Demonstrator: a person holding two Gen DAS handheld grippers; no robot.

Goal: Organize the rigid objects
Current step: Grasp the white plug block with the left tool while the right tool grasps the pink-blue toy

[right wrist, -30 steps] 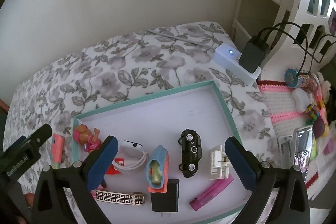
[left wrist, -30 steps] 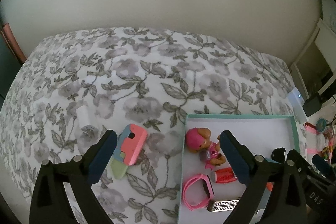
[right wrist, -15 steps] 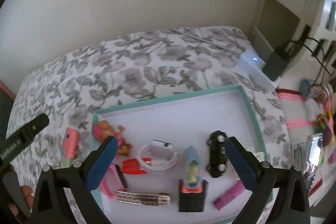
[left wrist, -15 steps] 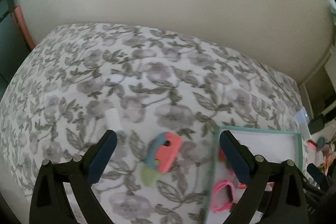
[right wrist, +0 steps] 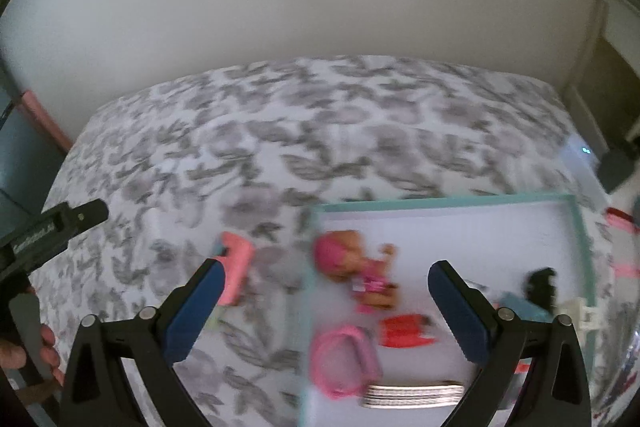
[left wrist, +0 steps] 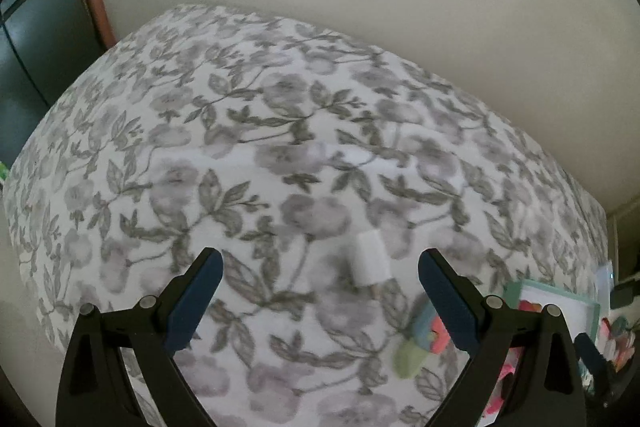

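Floral bedspread [left wrist: 248,131] fills most of the left wrist view, white with grey flowers and leaves, under a plain pale wall. The left hand-held gripper [left wrist: 320,275] hangs over it with its two blue-tipped fingers spread wide and nothing between them. A small white block [left wrist: 370,263] lies on the cloth between the fingertips, nearer the right one. Just beyond the right finger lies a pink, blue and green toy [left wrist: 420,341], partly hidden by that finger. At the far right edge a corner of the teal-rimmed tray [left wrist: 560,297] shows.

From the right wrist view, which is blurred, the right hand-held gripper [right wrist: 325,281] is likewise wide open and empty, hovering over the tray's left rim [right wrist: 306,307]. Inside the tray lie a small doll with pink hair [right wrist: 352,263], a pink band [right wrist: 344,361], a red item [right wrist: 404,331], a patterned metal strip [right wrist: 412,395] and a black toy car [right wrist: 540,285]. The pink toy [right wrist: 234,267] lies on the bedspread outside the tray, just beside the left fingertip. At the left edge the other hand-held gripper reaches in, with a person's fingers [right wrist: 44,347] on its handle.
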